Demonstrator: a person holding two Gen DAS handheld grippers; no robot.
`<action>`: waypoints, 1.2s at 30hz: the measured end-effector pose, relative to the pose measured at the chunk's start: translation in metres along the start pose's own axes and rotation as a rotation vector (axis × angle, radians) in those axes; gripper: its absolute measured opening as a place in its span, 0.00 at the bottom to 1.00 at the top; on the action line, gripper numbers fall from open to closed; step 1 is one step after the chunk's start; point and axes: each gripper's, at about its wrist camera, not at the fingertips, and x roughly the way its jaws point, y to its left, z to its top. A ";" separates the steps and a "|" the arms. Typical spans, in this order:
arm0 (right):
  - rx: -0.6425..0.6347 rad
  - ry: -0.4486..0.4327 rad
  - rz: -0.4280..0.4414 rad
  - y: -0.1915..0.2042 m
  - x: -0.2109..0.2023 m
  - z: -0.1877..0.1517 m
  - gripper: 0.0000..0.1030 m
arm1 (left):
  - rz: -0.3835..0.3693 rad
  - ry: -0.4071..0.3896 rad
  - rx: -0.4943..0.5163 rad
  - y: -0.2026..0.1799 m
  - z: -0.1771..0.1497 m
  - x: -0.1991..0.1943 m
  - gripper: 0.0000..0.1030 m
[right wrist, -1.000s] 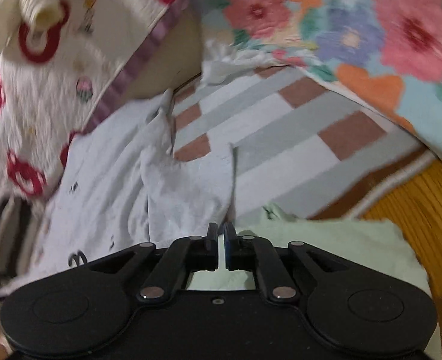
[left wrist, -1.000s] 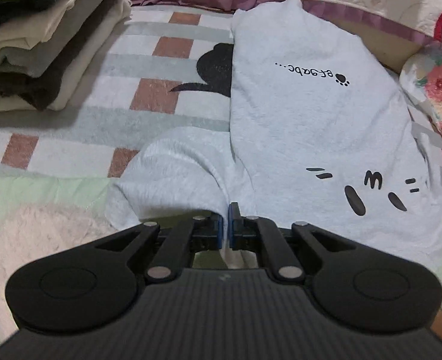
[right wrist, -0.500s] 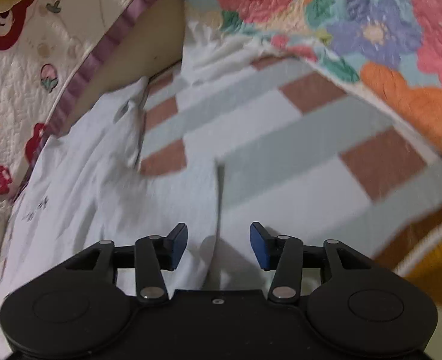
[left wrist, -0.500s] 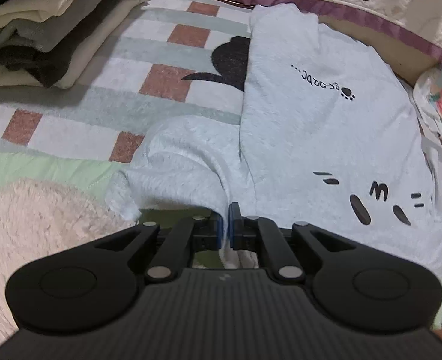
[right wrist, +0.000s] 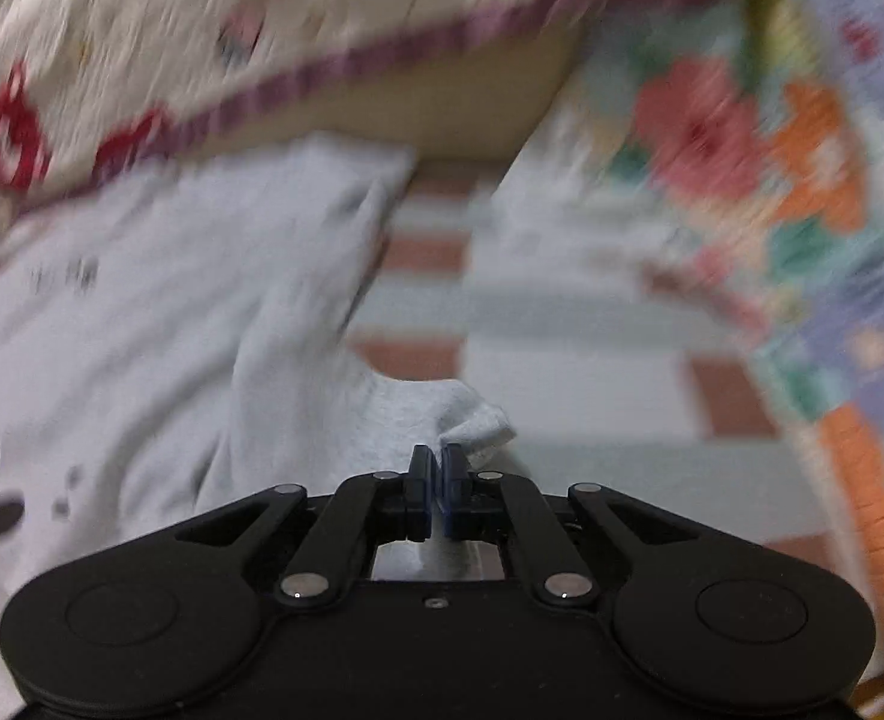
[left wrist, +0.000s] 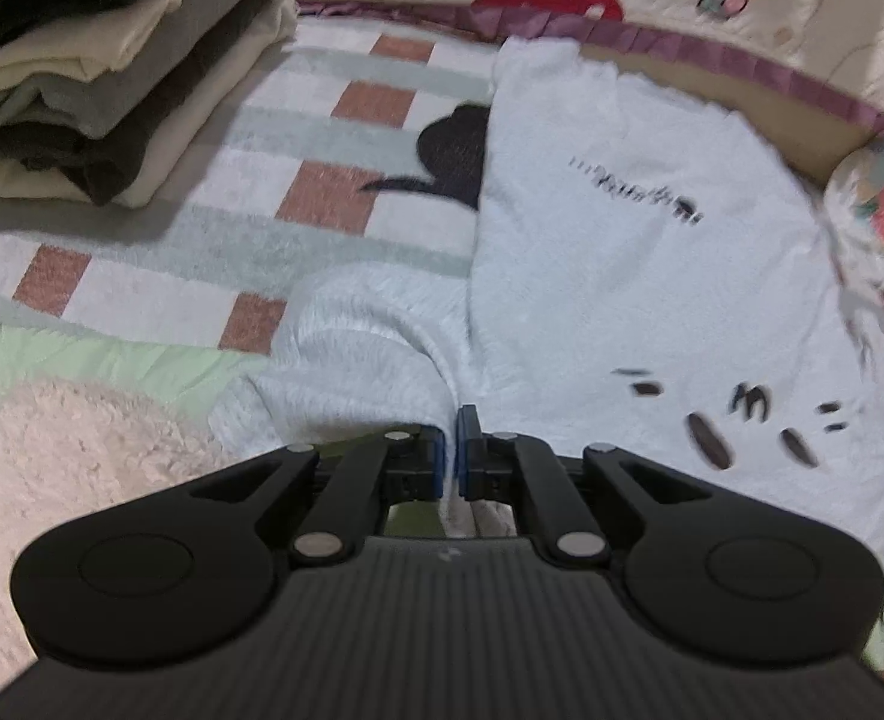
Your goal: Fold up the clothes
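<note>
while both jaws pinch the white t-shirt, folded clothes sit stacked beside it on the checked blanket.

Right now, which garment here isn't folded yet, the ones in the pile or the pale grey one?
The pale grey cat-face shirt, lying spread flat on the checked blanket. The folded pile sits stacked on the left. Both grippers, left and right, pinch the shirt's edge.

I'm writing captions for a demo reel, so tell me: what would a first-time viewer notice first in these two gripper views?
The pale grey T-shirt with a black cat-face print spreads across the striped, checked blanket, dominating both views. The left gripper is shut on its near edge beside a sleeve; the right gripper pinches the other sleeve. A stack of folded beige and dark clothes sits far left.
</note>
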 end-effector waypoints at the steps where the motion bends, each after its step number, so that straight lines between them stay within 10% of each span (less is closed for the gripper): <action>1: 0.047 -0.048 -0.028 -0.012 -0.017 0.002 0.04 | -0.015 -0.007 -0.007 0.000 0.000 -0.004 0.03; 7: 0.130 -0.071 -0.214 -0.063 -0.068 -0.026 0.03 | -0.017 0.038 0.009 -0.007 -0.010 0.003 0.03; 13: 0.239 0.036 -0.179 -0.073 -0.050 -0.047 0.14 | 0.018 0.040 0.005 -0.008 -0.015 0.007 0.03; 16: 0.439 0.009 -0.076 -0.079 -0.070 -0.051 0.46 | 0.021 0.028 -0.008 -0.007 -0.016 0.004 0.03; 26: 0.731 0.211 0.398 -0.024 -0.088 -0.100 0.46 | -0.032 0.028 -0.085 0.004 -0.001 0.008 0.04; 36: 0.752 0.401 0.606 0.059 -0.065 -0.134 0.53 | -0.055 0.074 -0.095 0.004 -0.008 0.012 0.06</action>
